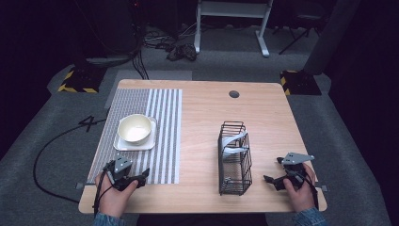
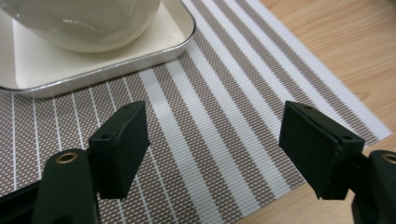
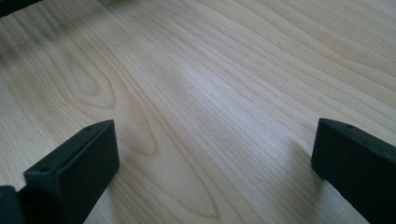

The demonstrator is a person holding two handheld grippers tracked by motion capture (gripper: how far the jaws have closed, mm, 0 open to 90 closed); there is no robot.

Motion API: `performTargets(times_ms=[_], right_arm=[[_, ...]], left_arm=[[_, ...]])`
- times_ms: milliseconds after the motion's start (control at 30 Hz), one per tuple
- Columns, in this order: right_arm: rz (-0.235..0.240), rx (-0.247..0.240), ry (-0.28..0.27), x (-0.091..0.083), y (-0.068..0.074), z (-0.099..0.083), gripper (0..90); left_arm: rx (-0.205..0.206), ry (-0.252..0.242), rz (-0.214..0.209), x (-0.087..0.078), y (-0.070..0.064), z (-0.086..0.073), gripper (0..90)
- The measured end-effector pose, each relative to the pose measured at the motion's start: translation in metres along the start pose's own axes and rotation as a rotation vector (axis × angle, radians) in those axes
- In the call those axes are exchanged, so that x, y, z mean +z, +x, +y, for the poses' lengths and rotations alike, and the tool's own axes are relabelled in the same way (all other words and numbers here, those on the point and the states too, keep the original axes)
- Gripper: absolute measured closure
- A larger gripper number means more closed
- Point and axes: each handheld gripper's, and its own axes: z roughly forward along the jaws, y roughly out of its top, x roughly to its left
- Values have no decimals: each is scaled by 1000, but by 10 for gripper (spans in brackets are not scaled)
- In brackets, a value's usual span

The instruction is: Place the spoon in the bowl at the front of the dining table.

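Both grippers sit low at the near edge, nothing held — the left gripper with jaws spread wide over the striped placemat, the right gripper jaws just as wide above bare table. The cream bowl rests on its square plate just ahead of the left gripper. The wire basket stands beside the right one — a careless swing could tip it, I'd judge.

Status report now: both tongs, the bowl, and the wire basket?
Left tongs open over striped mat. Right tongs open over bare table. Bowl on plate. Basket untouched.
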Motion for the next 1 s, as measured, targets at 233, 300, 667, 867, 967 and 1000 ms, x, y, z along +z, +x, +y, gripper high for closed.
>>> performTargets(times_ms=[233,300,667,867,967,1000], right_arm=[[0,0,0,0,0,0,9],[0,0,0,0,0,0,9],[1,-1,0,0,0,0,9],[-1,-1,0,0,0,0,9],[-2,-1,0,0,0,0,9],[-2,-1,0,0,0,0,9]], left_arm=[[-13,-81,11,-13,-11,12,217],[-28,-116,9,-18,-13,15,218],[47,-193,13,-40,-31,33,250],[42,-263,14,-48,-36,42,262],[38,-295,11,-52,-39,46,273],[40,-305,12,-53,-40,47,274]])
